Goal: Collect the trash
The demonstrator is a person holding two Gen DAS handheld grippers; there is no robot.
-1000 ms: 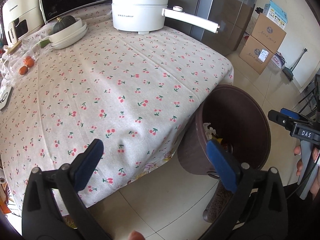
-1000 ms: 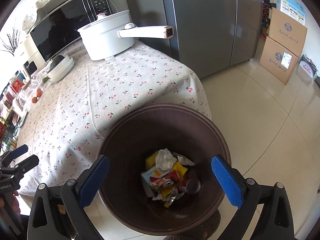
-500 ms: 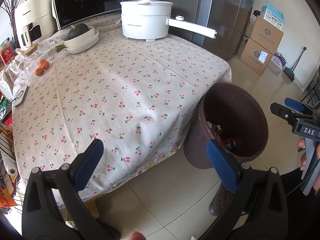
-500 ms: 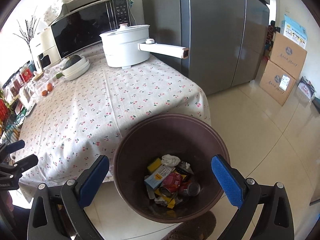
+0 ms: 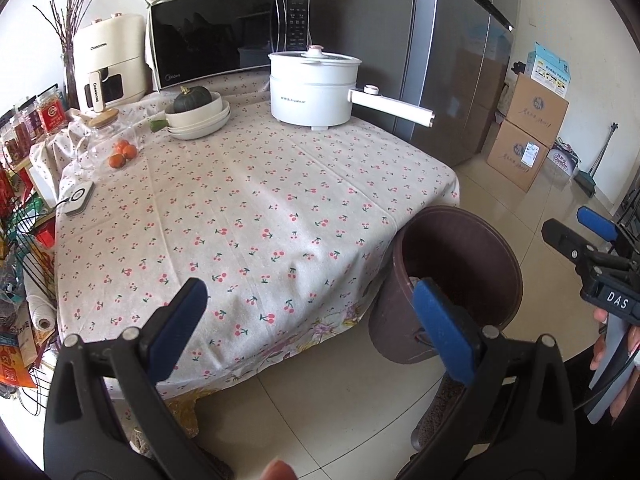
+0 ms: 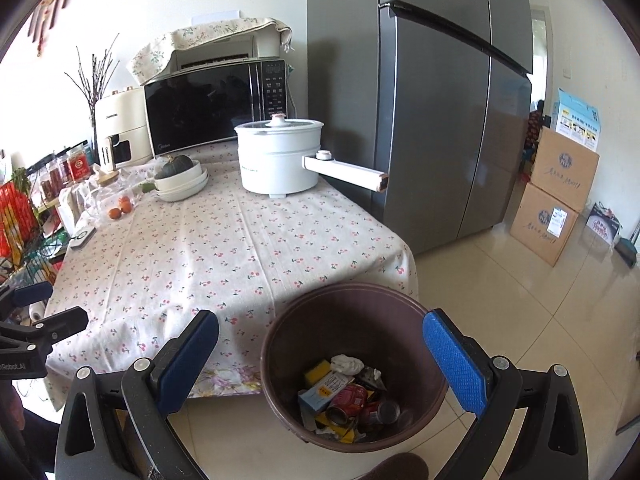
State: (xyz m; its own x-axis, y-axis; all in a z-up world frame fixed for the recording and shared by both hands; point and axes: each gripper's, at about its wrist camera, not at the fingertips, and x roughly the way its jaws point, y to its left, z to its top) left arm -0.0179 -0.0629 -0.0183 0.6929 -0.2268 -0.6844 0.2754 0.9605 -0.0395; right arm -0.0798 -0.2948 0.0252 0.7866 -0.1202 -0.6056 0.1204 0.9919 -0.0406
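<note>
A dark brown trash bin [image 6: 424,320] stands on the floor by the table's corner, also seen in the left wrist view as the bin [image 5: 480,248]. Inside it lies trash [image 6: 346,394]: cans, a small blue-and-white box, a yellow sponge and a crumpled tissue. My right gripper [image 6: 320,354] is open, held above and in front of the bin, with nothing between its fingers. My left gripper [image 5: 310,320] is open too, over the table's front edge. The right gripper [image 5: 588,240] shows at the right edge of the left wrist view, the left gripper [image 6: 36,320] at the left edge of the right wrist view.
The cherry-print tablecloth [image 5: 248,200] bears a white electric pot [image 5: 312,88] with a long handle, stacked bowls with a squash [image 5: 196,114], small oranges [image 5: 122,154], a microwave [image 5: 228,40]. A grey fridge [image 6: 432,100] and cardboard boxes [image 6: 556,196] stand behind. Cluttered racks [image 5: 20,240] line the left side.
Both grippers have drawn back and risen away from the table and bin, so both look smaller and farther. Both stay open and hold nothing.
</note>
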